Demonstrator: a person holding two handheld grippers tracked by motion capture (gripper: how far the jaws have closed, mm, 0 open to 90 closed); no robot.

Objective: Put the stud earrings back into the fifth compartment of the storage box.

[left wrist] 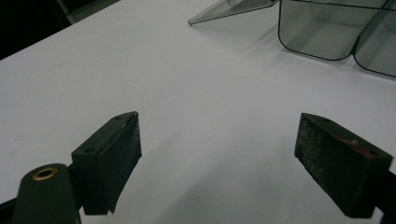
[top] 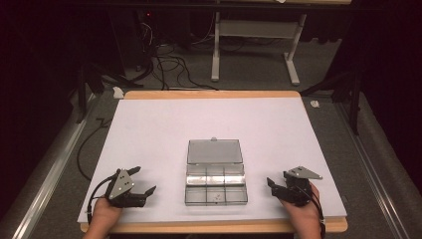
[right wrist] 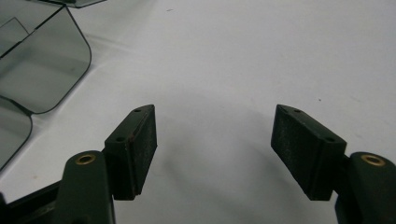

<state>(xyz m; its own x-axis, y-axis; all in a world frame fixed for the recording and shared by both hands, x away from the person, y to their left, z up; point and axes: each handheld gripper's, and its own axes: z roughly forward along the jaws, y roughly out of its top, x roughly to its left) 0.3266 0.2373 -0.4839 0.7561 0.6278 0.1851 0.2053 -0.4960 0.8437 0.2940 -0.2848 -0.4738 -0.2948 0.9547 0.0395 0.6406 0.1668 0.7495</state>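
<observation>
A clear plastic compartment box (top: 216,184) lies in the middle of the white table top, its lid (top: 214,151) folded open toward the far side. Several compartments show, and one near the front holds a tiny speck. My left gripper (top: 143,181) rests near the front left, open, with nothing between its jaws. The box's rounded corner (left wrist: 322,32) shows ahead of the left gripper (left wrist: 219,158). My right gripper (top: 271,185) rests at the front right, open and empty. From the right gripper (right wrist: 215,140), the box wall (right wrist: 42,65) stands at the upper left.
The white table top (top: 164,124) has a wooden edge at front and back. Beyond the table stand a metal desk frame (top: 215,50) and loose cables (top: 164,64) on the grey floor. A rail (top: 50,169) runs along the left side.
</observation>
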